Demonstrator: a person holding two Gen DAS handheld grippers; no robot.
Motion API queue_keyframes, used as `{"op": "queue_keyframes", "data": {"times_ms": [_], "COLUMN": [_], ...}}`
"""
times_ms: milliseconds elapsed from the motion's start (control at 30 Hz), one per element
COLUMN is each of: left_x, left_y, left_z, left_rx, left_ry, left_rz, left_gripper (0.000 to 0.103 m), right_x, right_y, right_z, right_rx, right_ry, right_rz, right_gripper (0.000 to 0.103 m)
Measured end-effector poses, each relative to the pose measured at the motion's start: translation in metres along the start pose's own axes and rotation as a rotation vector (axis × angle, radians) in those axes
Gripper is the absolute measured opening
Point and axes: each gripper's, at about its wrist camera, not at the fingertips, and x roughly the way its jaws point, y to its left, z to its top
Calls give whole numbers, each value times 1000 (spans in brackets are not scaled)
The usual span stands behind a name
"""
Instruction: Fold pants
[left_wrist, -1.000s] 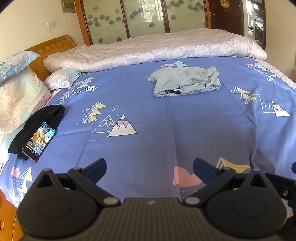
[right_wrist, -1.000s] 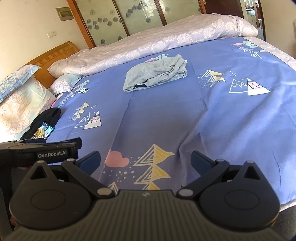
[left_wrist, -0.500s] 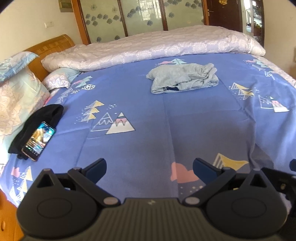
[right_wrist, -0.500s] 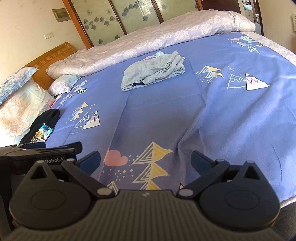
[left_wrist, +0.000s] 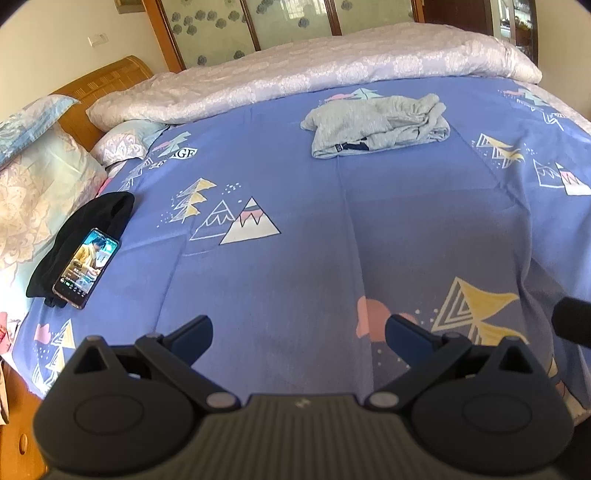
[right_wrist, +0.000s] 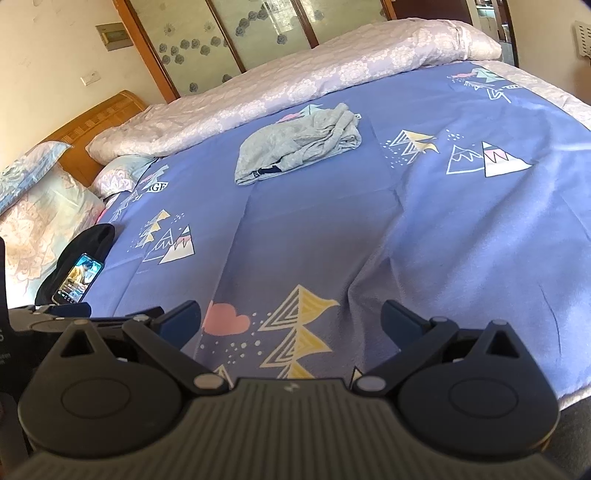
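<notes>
Blue patterned bedsheet (left_wrist: 295, 266): grey cotton pants (left_wrist: 376, 125) bundled loosely, well ahead of my left claw (left_wrist: 298, 332) and right claw (right_wrist: 291, 319), both spread, empty; neat folding unconfirmed.

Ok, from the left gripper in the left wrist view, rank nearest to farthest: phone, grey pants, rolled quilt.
1. Phone, near left, lying on a black cloth.
2. Grey pants, mid-bed, ahead and slightly right.
3. Rolled quilt, along the far edge.
</notes>
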Motion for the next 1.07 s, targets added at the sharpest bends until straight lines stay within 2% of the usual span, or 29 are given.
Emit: {"op": "queue_keyframes", "data": {"times_ms": [833, 1067], "left_x": [13, 10], "left_y": [-11, -18], "left_z": [4, 13], "left_rx": [13, 27], "left_ry": [52, 15], "left_rz": [-16, -66], "left_gripper": [103, 103], "right_x": [5, 9], "right_y": [-8, -14], "right_z": [2, 3], "right_rx": [17, 24], "right_ry": [18, 17], "right_rz": [5, 2], "right_gripper": [103, 103]}}
